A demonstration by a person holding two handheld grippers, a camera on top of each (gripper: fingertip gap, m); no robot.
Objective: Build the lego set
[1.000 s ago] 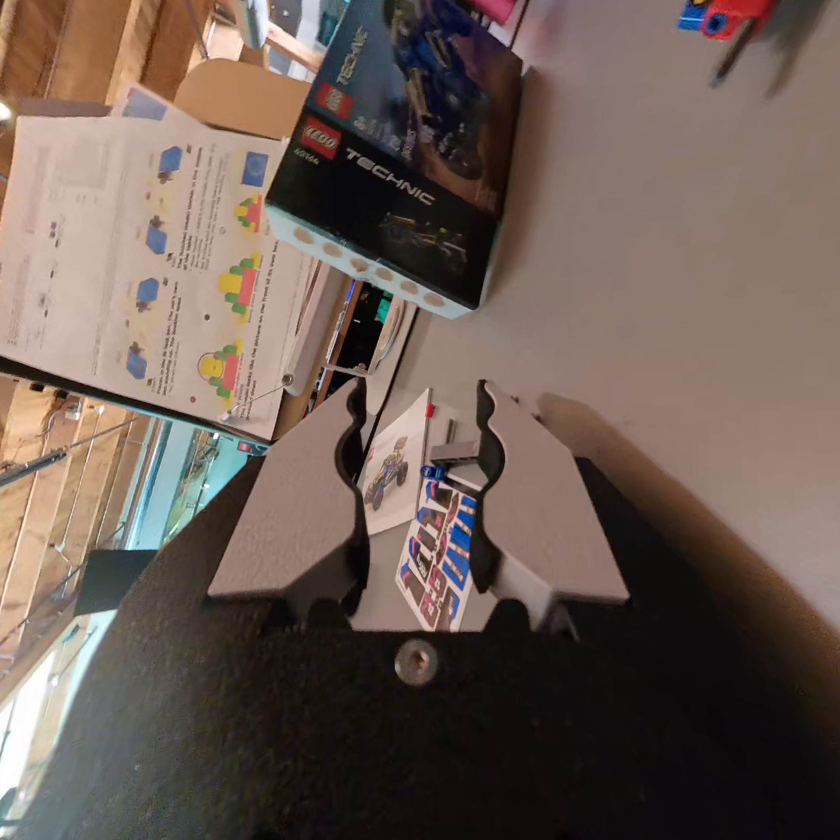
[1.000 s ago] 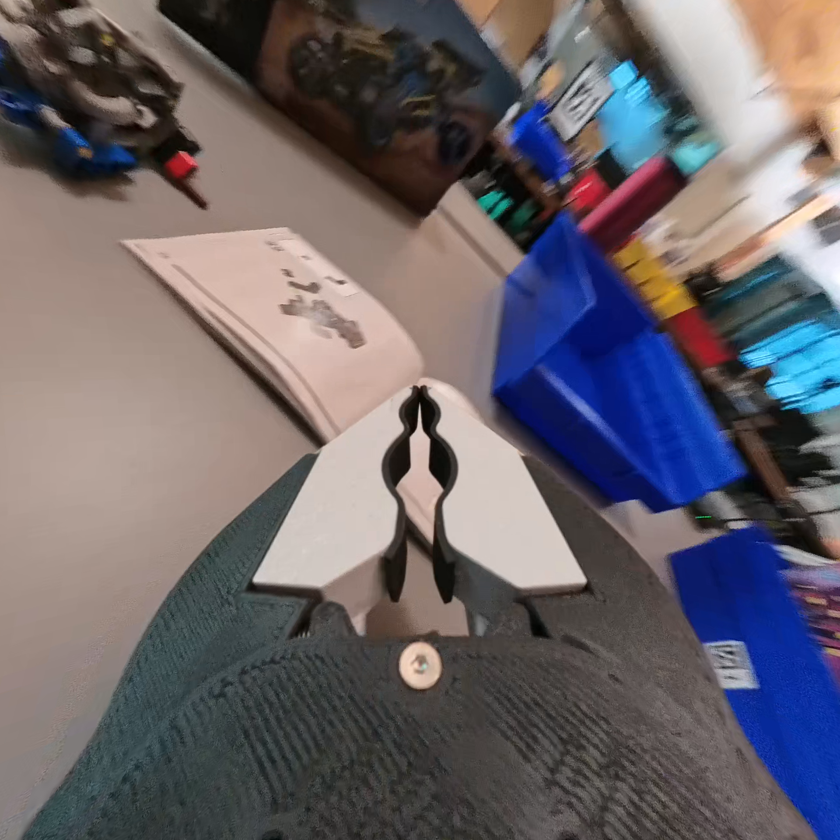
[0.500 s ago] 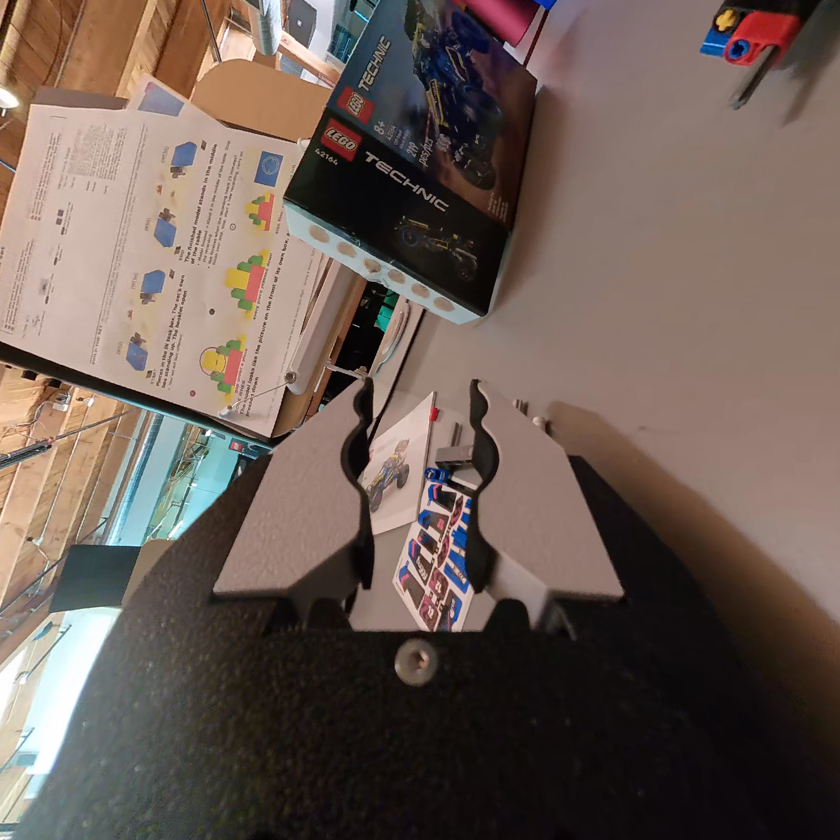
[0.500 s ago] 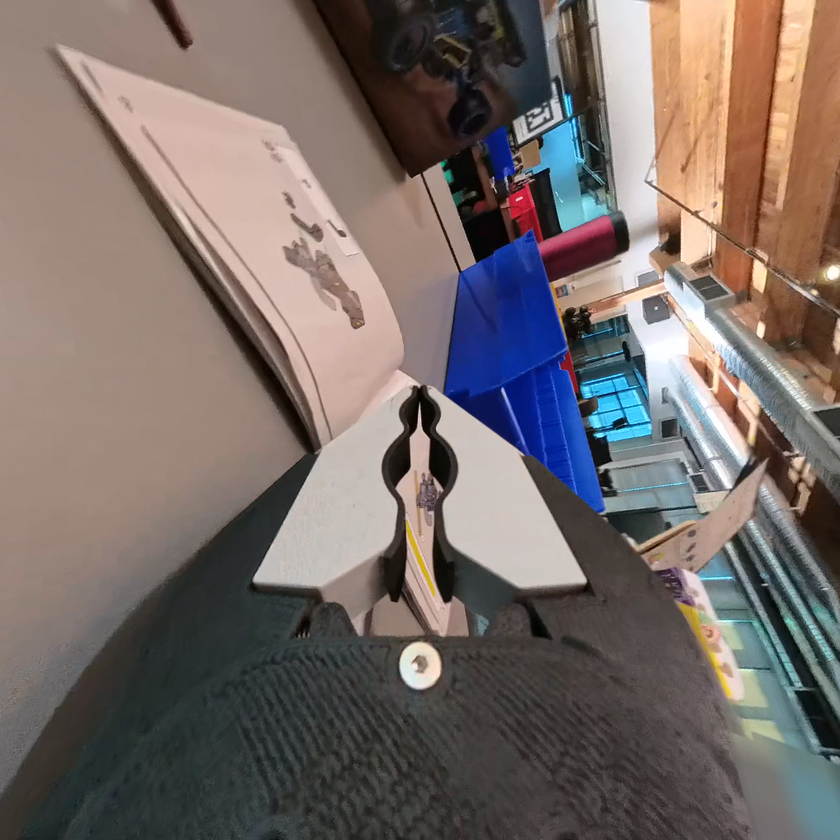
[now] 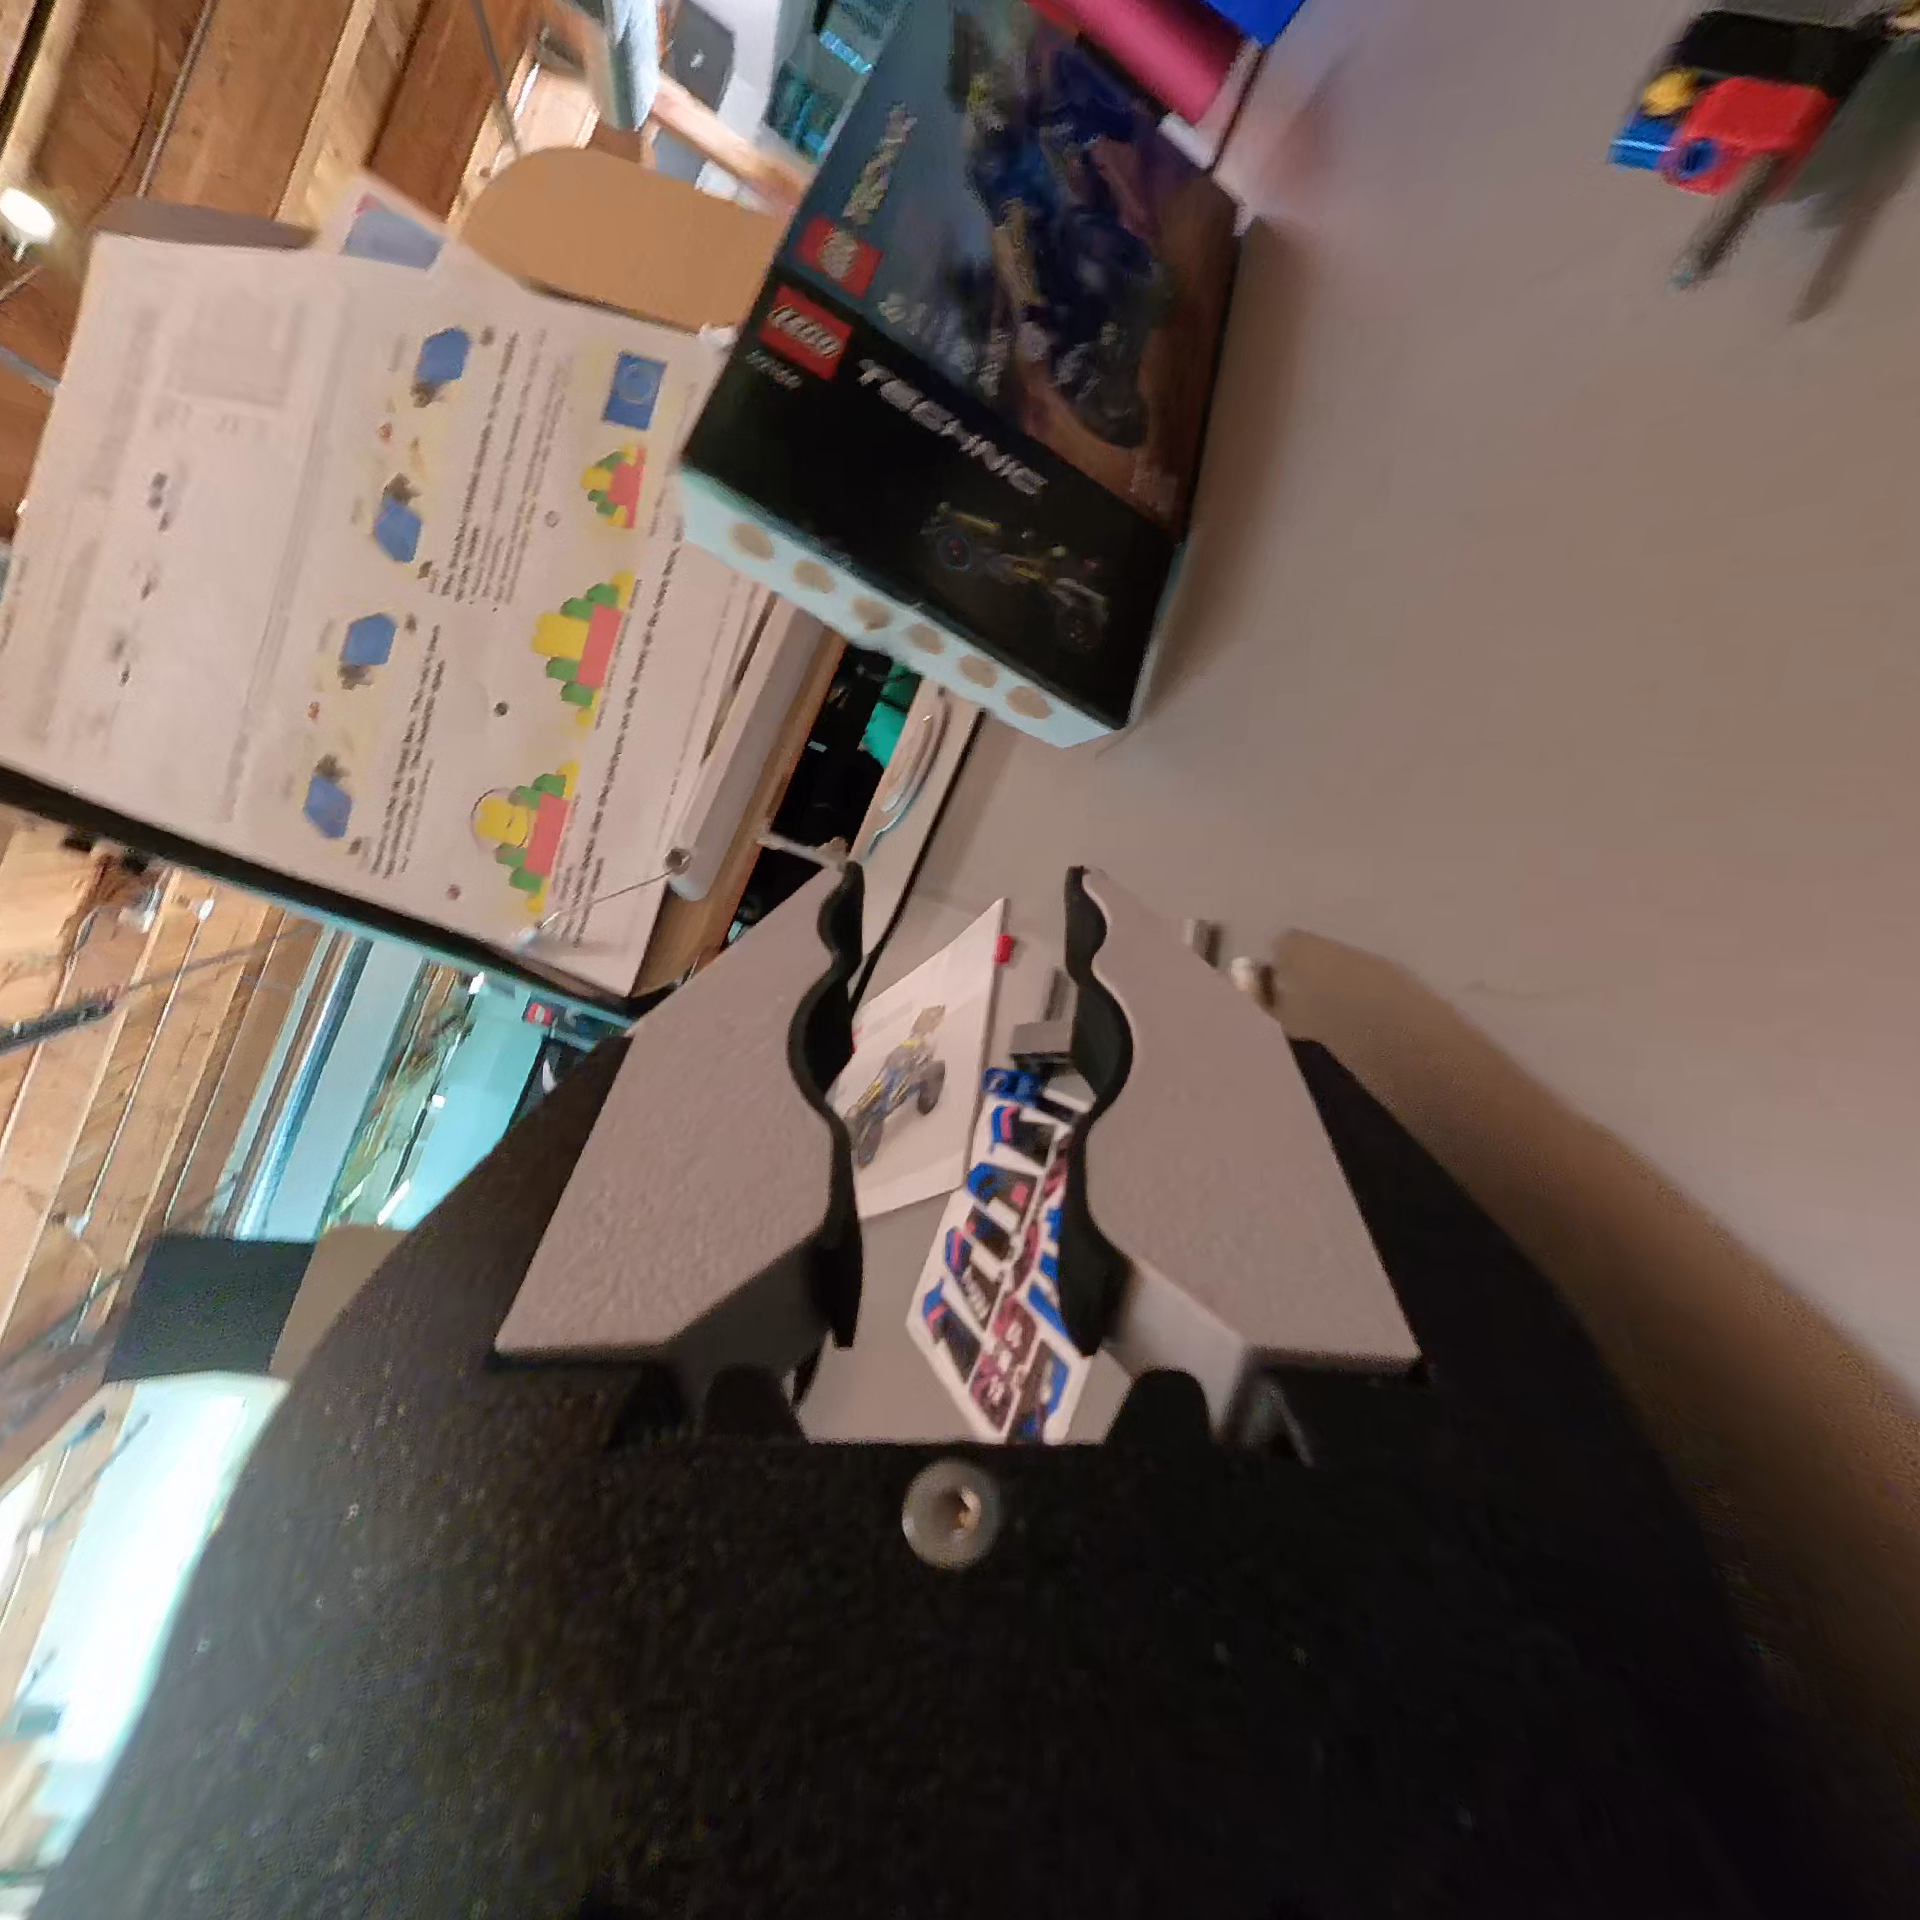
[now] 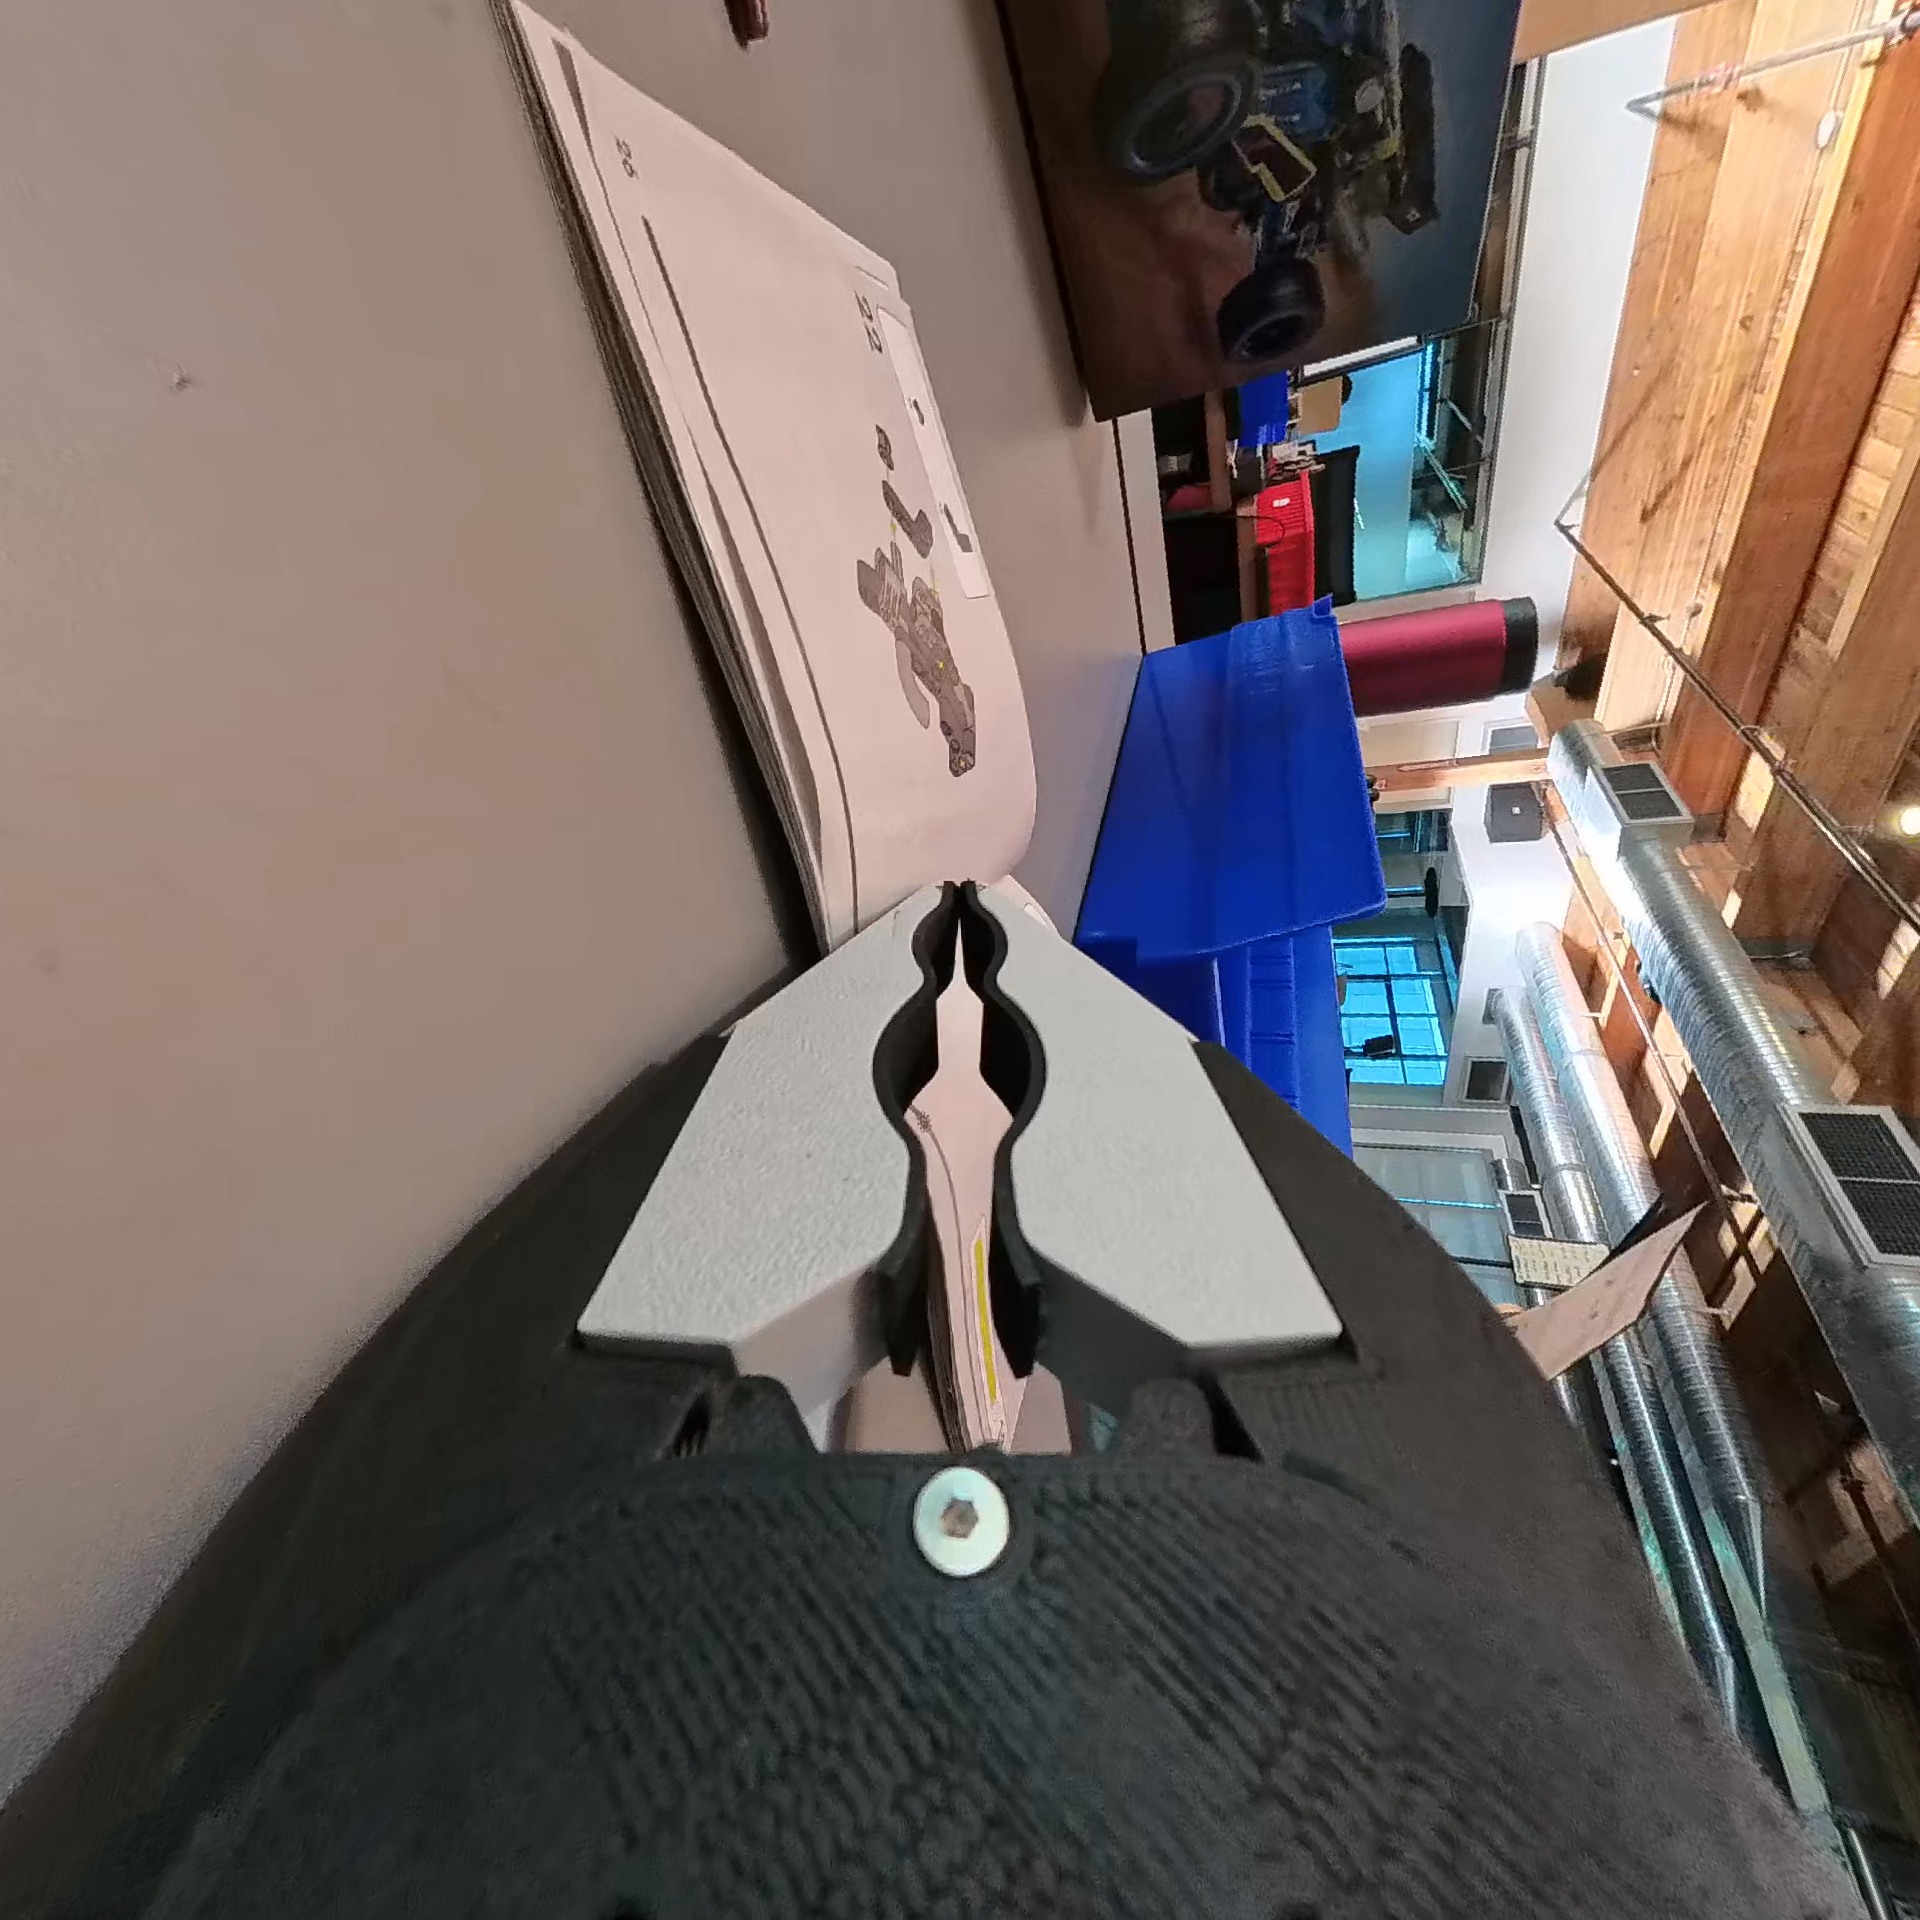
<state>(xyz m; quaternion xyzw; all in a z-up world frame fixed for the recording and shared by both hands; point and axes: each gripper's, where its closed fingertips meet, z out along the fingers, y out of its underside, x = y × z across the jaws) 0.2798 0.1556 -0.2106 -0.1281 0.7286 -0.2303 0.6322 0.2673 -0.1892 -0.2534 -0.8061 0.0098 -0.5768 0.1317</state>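
My left gripper (image 5: 964, 883) is open and holds nothing, above the grey table (image 5: 1507, 623). Under its jaws lie a small leaflet with a buggy picture (image 5: 914, 1091), a blue and pink sticker sheet (image 5: 997, 1278) and a small grey part (image 5: 1044, 1034). My right gripper (image 6: 958, 916) is shut, its tips pinching the curled edge of a page (image 6: 935, 810) of the open instruction booklet (image 6: 810, 520). The page bends up from the booklet to the fingertips. More of the paper shows through the gap behind the tips.
A dark toy set box (image 5: 987, 416) stands at the table's far side; it also shows in the right wrist view (image 6: 1247, 177). A printed sheet on a board (image 5: 343, 582) stands left of it. Red and blue parts (image 5: 1725, 135) lie far right. A blue bin (image 6: 1236, 790) and a maroon cylinder (image 6: 1434, 655) are beside the booklet. Some 35 cm of space lies between my two pairs of fingers.
My left jaws have narrowed a little on air. My right gripper has stayed shut and has rolled and swung over the booklet, and the page now curls up to its tips.
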